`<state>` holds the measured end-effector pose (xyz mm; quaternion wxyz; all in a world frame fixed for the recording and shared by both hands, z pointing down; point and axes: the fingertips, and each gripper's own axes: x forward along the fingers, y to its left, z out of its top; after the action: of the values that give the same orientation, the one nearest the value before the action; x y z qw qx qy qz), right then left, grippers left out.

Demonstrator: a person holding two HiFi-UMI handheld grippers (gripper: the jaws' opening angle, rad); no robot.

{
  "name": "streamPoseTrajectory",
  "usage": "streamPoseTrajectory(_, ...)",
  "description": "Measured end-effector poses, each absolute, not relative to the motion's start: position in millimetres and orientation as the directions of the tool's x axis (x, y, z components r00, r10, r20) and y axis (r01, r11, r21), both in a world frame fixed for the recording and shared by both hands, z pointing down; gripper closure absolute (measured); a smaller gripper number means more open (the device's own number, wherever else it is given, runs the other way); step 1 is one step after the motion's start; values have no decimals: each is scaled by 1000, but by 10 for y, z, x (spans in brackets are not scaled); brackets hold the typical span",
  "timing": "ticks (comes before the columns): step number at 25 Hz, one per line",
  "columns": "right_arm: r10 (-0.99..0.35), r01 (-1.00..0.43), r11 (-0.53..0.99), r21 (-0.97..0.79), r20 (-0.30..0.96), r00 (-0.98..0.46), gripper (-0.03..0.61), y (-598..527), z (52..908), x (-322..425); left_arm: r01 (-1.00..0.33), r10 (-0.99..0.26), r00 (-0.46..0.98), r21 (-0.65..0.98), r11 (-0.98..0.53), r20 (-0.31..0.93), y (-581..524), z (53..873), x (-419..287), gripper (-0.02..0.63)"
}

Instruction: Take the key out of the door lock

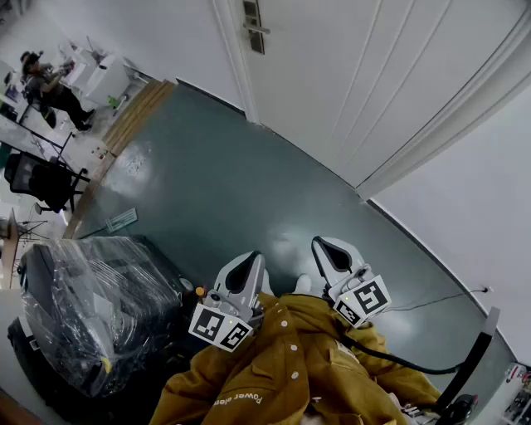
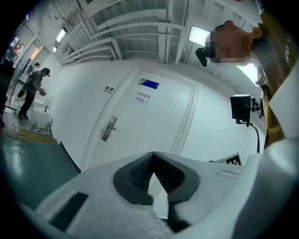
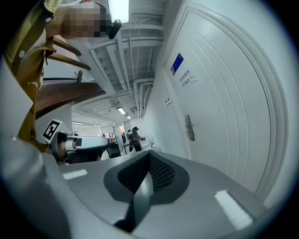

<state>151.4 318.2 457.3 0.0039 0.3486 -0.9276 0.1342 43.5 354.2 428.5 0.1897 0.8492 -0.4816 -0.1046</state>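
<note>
The white door (image 1: 348,75) stands closed ahead, across a stretch of dark green floor. Its metal lock plate with a lever handle (image 1: 253,25) shows at the top of the head view, and again small as the lock plate (image 2: 109,129) in the left gripper view and the lock plate (image 3: 189,128) in the right gripper view. No key can be made out at this distance. My left gripper (image 1: 251,257) and right gripper (image 1: 321,243) are held close to my body, side by side, both pointing toward the door and far from it. Both have their jaws shut on nothing.
A plastic-wrapped bulky item (image 1: 91,307) stands at my left. An office chair (image 1: 46,178) and a person (image 1: 50,91) are farther off to the left. A black cable (image 1: 431,303) and a black stand (image 1: 473,357) lie at the right. A blue sign (image 2: 149,84) hangs on the door.
</note>
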Motion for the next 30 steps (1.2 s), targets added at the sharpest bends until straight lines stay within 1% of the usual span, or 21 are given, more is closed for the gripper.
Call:
streamPoseTrajectory(8,-642,-644,720,-259,105,-760,574,3283,4465,1472,-784,-861,508,428,-450,26,3630,4225,361,615)
streamPoseTrajectory(11,-638,-639,724,-258,100,-763,574,3262,4466,1439,-805,-859,510,379,-456,49,3575,4263,392,616)
streamPoseTrajectory(14,-661,-654,709,-265,74,-747,572,3241,4411,1463,-845,-866,490,298,-444,98,3505,4315,440,615)
streamPoseTrajectory(16,-687,-683,691,-239,79,-723,528,3199,4386,1521,-873,-875,464,240,-425,140,3431,4356,493,615)
streamPoseTrajectory(17,-700,-700,681,-215,90,-708,531,3173,4387,1564,-885,-878,450,211,-415,164,3393,4383,536,615)
streamPoseTrajectory(18,-713,-717,671,-190,101,-694,563,3155,4388,1616,-896,-881,436,178,-406,184,3365,4402,587,615)
streamPoseTrajectory(20,-730,-736,658,-159,107,-675,574,3146,4378,1714,-911,-889,412,110,-398,200,3344,4399,688,615)
streamPoseTrajectory(22,-725,-729,665,-164,96,-682,574,3123,4363,1748,-919,-900,394,66,-389,187,3326,4351,748,615)
streamPoseTrajectory(25,-696,-700,693,-171,91,-712,574,3089,4380,1755,-929,-917,371,57,-367,147,3304,4297,830,615)
streamPoseTrajectory(26,-693,-699,696,-163,102,-714,574,3083,4411,1770,-929,-916,370,68,-364,152,3303,4323,859,615)
streamPoseTrajectory(30,-678,-694,699,-174,148,-720,574,3015,4547,1743,-928,-894,371,84,-362,250,3277,4531,840,615)
